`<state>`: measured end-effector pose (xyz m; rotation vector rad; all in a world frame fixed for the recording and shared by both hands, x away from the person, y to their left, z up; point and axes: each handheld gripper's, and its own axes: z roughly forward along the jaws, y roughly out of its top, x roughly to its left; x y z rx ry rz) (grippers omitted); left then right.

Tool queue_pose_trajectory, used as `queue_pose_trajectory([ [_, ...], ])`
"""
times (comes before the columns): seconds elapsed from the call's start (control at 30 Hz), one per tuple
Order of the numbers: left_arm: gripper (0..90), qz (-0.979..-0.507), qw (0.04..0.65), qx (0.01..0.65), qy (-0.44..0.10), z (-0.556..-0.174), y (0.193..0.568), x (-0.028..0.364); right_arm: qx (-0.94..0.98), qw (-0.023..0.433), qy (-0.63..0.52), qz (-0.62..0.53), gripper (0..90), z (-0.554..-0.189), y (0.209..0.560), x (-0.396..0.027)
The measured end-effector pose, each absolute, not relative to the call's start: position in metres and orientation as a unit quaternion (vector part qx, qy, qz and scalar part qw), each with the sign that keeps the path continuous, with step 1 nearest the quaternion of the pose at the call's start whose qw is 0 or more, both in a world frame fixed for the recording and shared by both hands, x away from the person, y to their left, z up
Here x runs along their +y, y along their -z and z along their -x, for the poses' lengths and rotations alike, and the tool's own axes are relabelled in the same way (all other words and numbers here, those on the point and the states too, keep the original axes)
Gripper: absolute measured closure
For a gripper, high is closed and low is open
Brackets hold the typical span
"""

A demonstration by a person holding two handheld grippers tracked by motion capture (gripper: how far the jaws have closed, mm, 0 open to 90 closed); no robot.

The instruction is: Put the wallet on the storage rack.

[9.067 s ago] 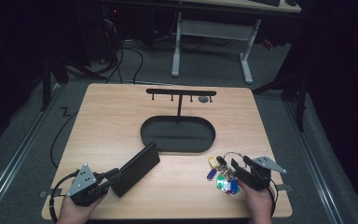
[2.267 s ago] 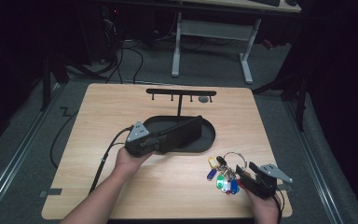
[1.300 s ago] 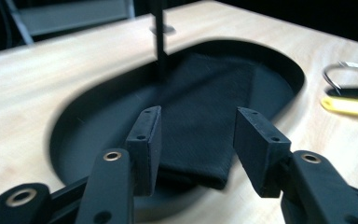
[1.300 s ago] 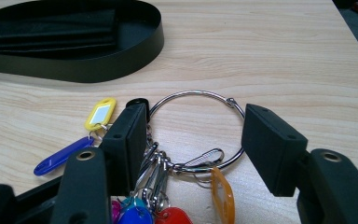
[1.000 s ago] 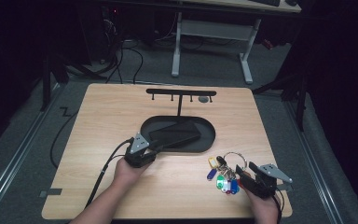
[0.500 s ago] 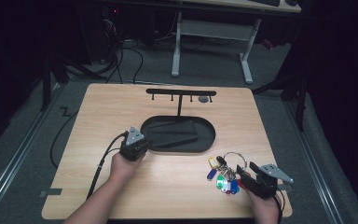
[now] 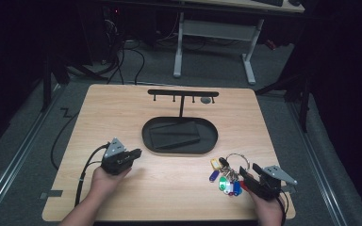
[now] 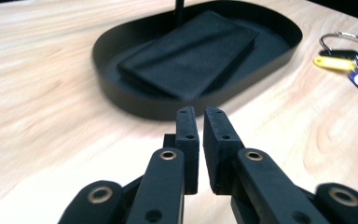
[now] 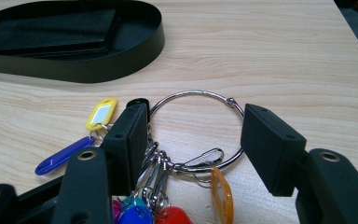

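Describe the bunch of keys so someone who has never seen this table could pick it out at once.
Start at the black oval tray in the middle of the wooden table. Come toward the person's right hand: on the bare wood lies the key bunch, between the open right tongs. Its big silver ring and yellow, blue, green, red and orange tags are the only bright colours there.

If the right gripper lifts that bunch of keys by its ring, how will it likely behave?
The key ring looks like thin rigid metal, so it should keep its shape but may slip on the pads. The coloured tags and keys hang loosely from it, so they will probably dangle and swing. The right gripper stands open around the ring.
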<state>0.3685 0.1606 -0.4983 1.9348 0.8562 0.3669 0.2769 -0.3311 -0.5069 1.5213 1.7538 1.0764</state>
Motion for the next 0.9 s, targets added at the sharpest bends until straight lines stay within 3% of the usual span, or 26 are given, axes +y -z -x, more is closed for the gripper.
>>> queue_pose_trajectory([
  [0.27, 71.8, -0.775, 0.472, 0.391, -0.152, -0.341, 0.511, 0.21, 0.66, 0.286, -0.4, -0.568, 43.7, -0.277, 0.507, -0.33],
  [0.6, 50.8, -0.784, 0.455, 0.391, -0.157, -0.349, 0.514, 0.216, 0.663, 0.289, -0.39, -0.57, 47.2, -0.282, 0.506, -0.325],
  [0.9, 46.2, -0.793, 0.446, 0.381, -0.161, -0.352, 0.514, 0.211, 0.685, 0.288, -0.365, -0.561, 49.7, -0.284, 0.501, -0.313],
])
